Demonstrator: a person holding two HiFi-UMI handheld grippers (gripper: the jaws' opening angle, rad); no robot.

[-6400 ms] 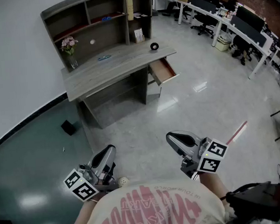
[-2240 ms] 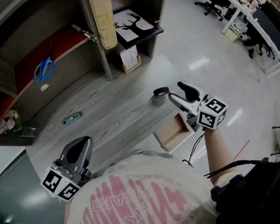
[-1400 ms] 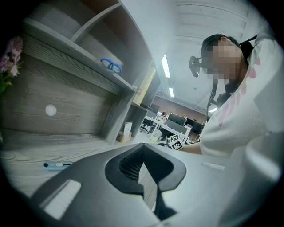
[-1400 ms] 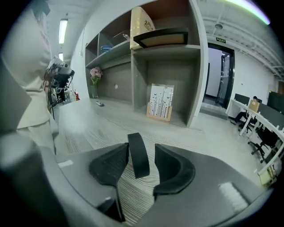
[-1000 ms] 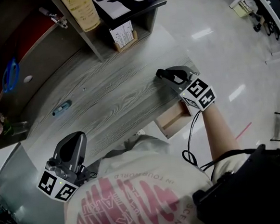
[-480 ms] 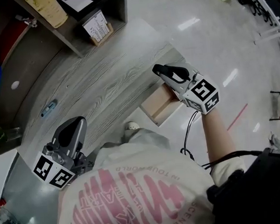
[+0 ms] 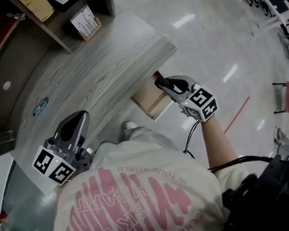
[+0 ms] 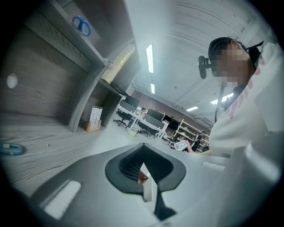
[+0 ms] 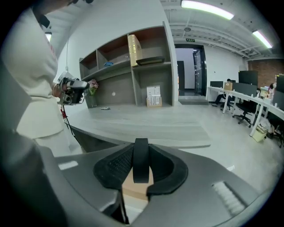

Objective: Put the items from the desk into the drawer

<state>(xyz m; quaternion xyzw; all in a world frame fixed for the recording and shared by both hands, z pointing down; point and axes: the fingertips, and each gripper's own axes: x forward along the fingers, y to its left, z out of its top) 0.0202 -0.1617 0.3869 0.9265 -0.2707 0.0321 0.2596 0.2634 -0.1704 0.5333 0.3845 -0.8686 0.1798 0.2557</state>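
My right gripper (image 7: 162, 82) is shut on a black tape roll (image 9: 141, 163), which stands upright between its pads. In the head view it hangs past the desk's (image 7: 106, 73) front corner, above the open wooden drawer (image 7: 148, 98); the light wood shows just under the roll (image 9: 135, 188). The left gripper (image 7: 79, 120) is held low at the desk's near edge, jaws together with nothing in them (image 8: 144, 170). A small blue item (image 7: 39, 106) lies on the desk top, also low at the left of the left gripper view (image 8: 9, 149).
A hutch with shelves stands at the back of the desk, with blue scissors (image 8: 81, 25) on a shelf and a small card box (image 7: 86, 22) on the desk beneath it. Shiny floor lies to the right of the desk. My own shoe (image 7: 129, 125) shows below the drawer.
The right gripper has carried the tape roll off the desk corner and out over the open drawer. The left gripper has drifted a little along the desk's near edge.
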